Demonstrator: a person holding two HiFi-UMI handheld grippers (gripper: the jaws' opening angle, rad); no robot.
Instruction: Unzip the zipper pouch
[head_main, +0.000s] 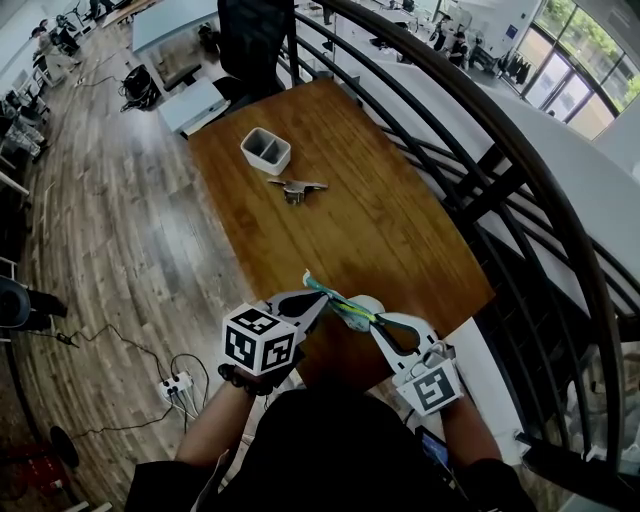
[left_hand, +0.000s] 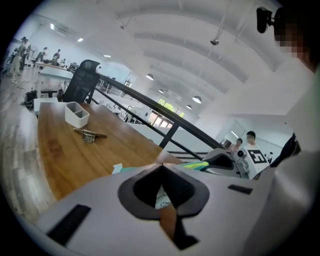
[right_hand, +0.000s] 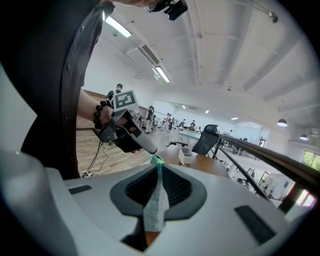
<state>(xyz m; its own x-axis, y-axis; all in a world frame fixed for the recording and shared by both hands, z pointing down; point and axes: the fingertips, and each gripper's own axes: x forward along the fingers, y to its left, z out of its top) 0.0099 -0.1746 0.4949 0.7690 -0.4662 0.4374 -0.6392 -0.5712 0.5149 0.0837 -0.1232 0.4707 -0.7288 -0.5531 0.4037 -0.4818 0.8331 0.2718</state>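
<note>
We held the pouch (head_main: 343, 306) aloft over the table's (head_main: 350, 200) near edge. The right gripper (head_main: 378, 322) was clamped on its right end and the left gripper (head_main: 318, 298) pinched tight at its left. We judged the unzipping barely begun.

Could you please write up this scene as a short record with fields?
held item: zipper pouch, stretched between both grippers over the table's near end
left gripper: shut on the zipper pouch
right gripper: shut on the zipper pouch, fabric between its jaws
table: wooden
on table: white container; small metal object beside it, apart
</note>
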